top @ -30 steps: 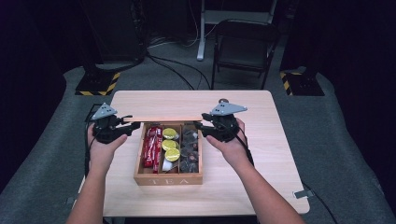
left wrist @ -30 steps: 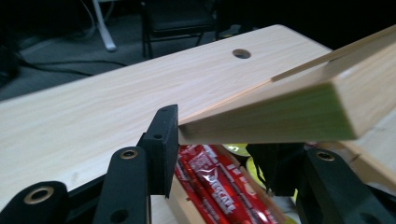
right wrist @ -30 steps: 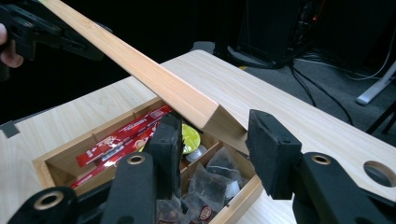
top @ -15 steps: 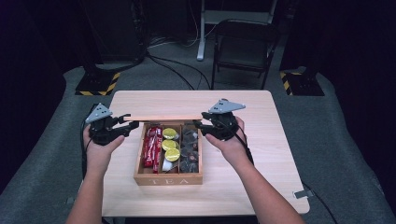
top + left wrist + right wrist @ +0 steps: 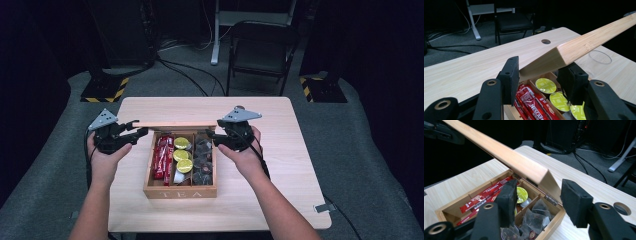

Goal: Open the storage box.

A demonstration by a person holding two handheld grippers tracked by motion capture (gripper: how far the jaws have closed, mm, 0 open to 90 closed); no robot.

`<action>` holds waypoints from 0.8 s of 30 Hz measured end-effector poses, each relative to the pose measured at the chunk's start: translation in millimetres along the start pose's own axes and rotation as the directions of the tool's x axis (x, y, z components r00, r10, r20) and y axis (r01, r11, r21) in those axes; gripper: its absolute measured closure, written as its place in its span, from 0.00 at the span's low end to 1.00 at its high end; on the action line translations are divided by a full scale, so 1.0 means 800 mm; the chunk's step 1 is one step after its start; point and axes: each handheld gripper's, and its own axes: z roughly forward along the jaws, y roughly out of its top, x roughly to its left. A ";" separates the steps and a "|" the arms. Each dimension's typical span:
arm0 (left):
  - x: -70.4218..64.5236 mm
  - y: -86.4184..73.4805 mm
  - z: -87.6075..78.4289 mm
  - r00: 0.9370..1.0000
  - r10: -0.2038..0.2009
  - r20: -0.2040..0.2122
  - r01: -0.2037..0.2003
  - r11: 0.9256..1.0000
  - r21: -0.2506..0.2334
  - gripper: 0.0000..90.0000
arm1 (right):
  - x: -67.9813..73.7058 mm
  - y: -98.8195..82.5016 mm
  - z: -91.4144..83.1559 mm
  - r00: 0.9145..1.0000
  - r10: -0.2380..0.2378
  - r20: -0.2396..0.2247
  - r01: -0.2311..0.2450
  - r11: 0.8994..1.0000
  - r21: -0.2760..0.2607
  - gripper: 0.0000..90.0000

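Note:
A wooden tea box (image 5: 180,192) stands mid-table, and its hinged lid (image 5: 175,124) is raised on edge along the back. Inside lie red sachets (image 5: 162,157), yellow-green capsules (image 5: 182,155) and dark tea bags (image 5: 202,160). My left gripper (image 5: 141,131) is at the lid's left end; the lid (image 5: 586,45) corner sits between its jaws (image 5: 540,72) without a firm pinch. My right gripper (image 5: 212,135) is at the lid's right end. Its jaws (image 5: 536,192) have just been opening and straddle the lid (image 5: 511,160) corner with gaps on both sides.
The light wooden table (image 5: 300,165) has a round hole (image 5: 239,107) near its back edge and bare room on both sides of the box. A folding chair (image 5: 260,55) and cables lie on the floor behind the table.
My left gripper has slid a little to the left along the lid's end. The right gripper's jaws have spread. The lid stays raised.

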 end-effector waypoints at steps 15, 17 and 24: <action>0.000 0.004 0.003 1.000 0.005 -0.006 -0.006 1.000 -0.015 0.55 | 0.013 -0.045 -0.008 0.998 0.000 0.060 -0.001 1.000 0.013 0.50; 0.000 0.005 0.003 1.000 0.006 -0.007 -0.006 1.000 -0.017 0.55 | 0.016 -0.050 -0.006 0.998 -0.004 0.068 0.004 1.000 0.010 0.50; 0.002 0.006 0.005 1.000 -0.003 -0.010 0.003 1.000 -0.025 0.55 | 0.028 -0.064 0.006 0.998 -0.021 0.056 0.019 0.999 0.041 0.51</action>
